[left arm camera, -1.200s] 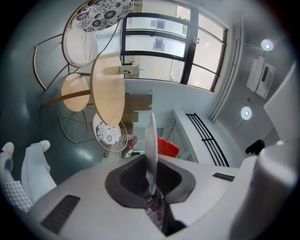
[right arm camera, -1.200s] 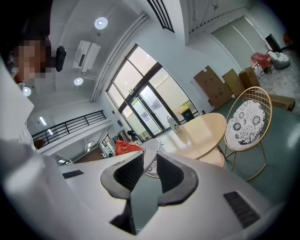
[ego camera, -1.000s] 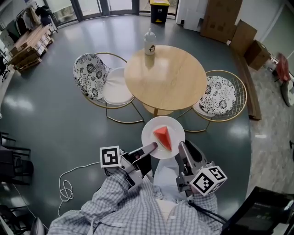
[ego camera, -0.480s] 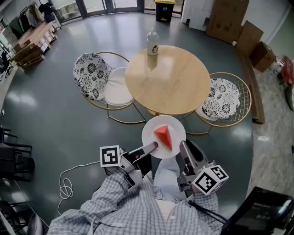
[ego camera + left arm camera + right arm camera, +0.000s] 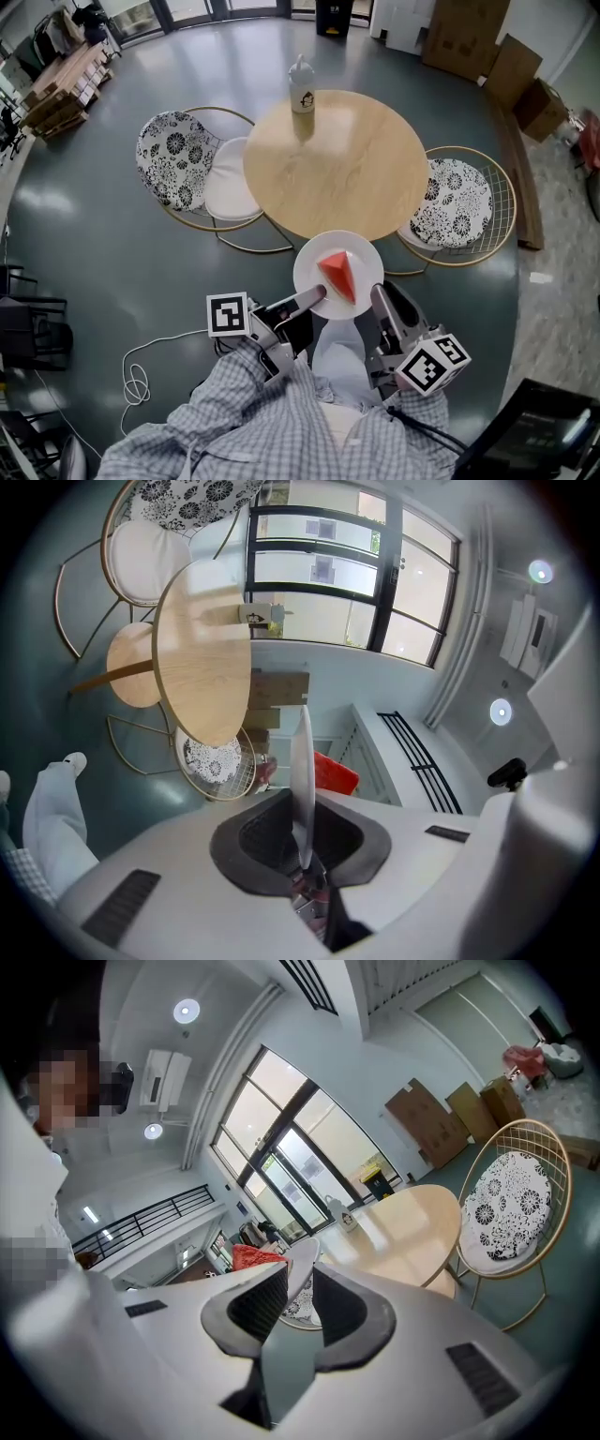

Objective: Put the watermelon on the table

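The left hand-held gripper [image 5: 314, 298] is clamped on the near-left rim of the white plate [image 5: 307, 262]. The right hand-held gripper [image 5: 379, 298] pinches the plate's near-right rim. The red watermelon [image 5: 337, 274] wedge lies on the plate, carried between them. Just beyond the plate is the round wooden tabletop [image 5: 356, 169], and farther beyond the plate a bottle [image 5: 301, 84] stands on it.

No legible text; bottle [image 5: 301, 84] label too small to read
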`<state>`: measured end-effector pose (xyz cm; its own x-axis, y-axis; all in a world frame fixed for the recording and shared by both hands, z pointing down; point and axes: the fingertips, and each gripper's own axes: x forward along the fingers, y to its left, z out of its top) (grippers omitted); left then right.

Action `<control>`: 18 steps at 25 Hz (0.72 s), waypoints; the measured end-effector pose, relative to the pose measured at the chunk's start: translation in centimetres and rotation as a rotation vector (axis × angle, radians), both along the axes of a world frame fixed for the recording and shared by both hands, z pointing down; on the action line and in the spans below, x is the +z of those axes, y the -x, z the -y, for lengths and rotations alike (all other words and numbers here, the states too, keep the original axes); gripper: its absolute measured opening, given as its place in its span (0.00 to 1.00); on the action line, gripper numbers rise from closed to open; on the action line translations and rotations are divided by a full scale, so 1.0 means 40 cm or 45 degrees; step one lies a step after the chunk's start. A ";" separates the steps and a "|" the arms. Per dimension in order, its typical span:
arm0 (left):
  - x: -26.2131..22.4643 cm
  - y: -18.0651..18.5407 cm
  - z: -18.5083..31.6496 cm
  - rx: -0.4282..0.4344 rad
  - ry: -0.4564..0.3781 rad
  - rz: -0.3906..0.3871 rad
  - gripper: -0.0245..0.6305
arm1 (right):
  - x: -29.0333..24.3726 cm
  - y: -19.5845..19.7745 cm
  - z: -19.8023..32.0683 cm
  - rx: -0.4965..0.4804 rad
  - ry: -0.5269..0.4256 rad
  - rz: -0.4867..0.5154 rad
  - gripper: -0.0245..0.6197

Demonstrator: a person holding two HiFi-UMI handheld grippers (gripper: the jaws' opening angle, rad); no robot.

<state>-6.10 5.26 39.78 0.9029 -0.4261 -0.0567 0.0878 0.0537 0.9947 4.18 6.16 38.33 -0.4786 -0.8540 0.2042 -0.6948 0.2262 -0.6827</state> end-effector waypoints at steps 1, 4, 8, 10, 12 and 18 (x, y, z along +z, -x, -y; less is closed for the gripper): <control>0.001 -0.012 0.010 0.002 0.005 -0.002 0.08 | 0.002 -0.011 0.010 0.008 0.006 0.003 0.17; 0.006 -0.044 0.040 0.007 0.024 -0.005 0.08 | 0.006 -0.044 0.040 0.011 0.018 0.003 0.17; 0.005 -0.094 0.084 0.022 0.021 0.002 0.08 | 0.008 -0.092 0.081 0.011 0.021 0.008 0.17; 0.005 -0.116 0.110 0.023 0.015 0.006 0.08 | 0.009 -0.114 0.109 0.008 0.017 0.010 0.17; 0.001 -0.135 0.139 0.015 0.010 0.006 0.08 | 0.006 -0.133 0.140 -0.001 0.013 0.013 0.17; -0.011 -0.179 0.213 -0.038 -0.004 0.003 0.08 | -0.010 -0.177 0.225 -0.051 -0.007 0.005 0.17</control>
